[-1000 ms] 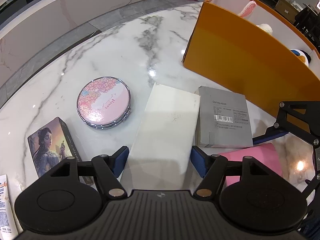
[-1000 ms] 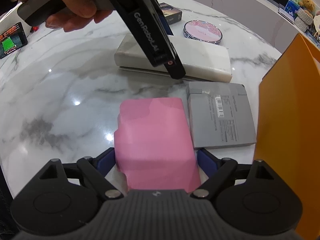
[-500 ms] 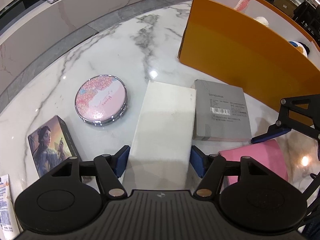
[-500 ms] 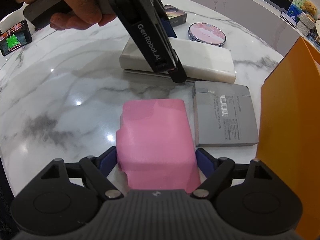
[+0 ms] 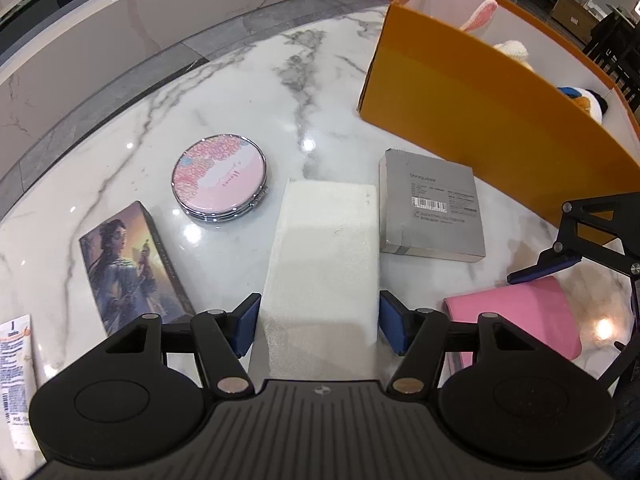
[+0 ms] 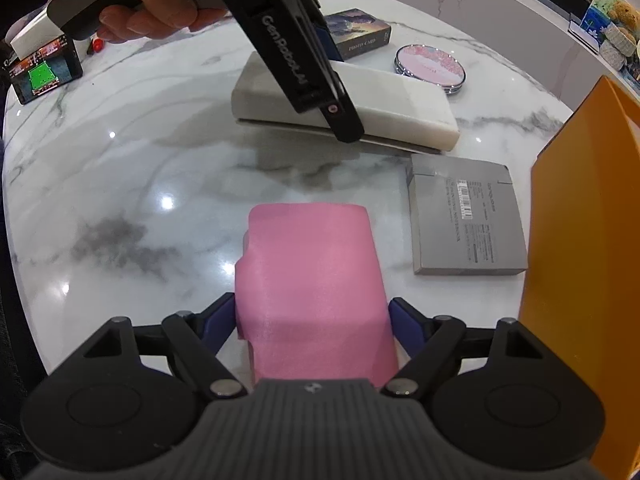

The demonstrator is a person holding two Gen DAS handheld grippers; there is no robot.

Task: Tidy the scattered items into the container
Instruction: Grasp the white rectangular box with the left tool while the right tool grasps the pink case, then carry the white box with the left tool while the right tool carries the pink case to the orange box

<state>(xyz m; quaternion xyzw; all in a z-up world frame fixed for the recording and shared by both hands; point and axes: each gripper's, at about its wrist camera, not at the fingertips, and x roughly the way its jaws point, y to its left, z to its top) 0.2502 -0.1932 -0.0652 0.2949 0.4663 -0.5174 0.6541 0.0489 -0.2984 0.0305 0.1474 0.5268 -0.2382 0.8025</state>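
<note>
Here, on glossy marble tabletop (image 5: 240, 92), left gripper (image 5: 318, 322) closes round white block (image 5: 324, 240) — right gripper (image 6: 310, 320) clasps pink block (image 6: 312, 280).

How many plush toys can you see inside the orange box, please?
2 at least: a white bunny with a pink ear near the orange box's far end, and a blue, white and orange toy toward the near end. The wall may hide more.
</note>
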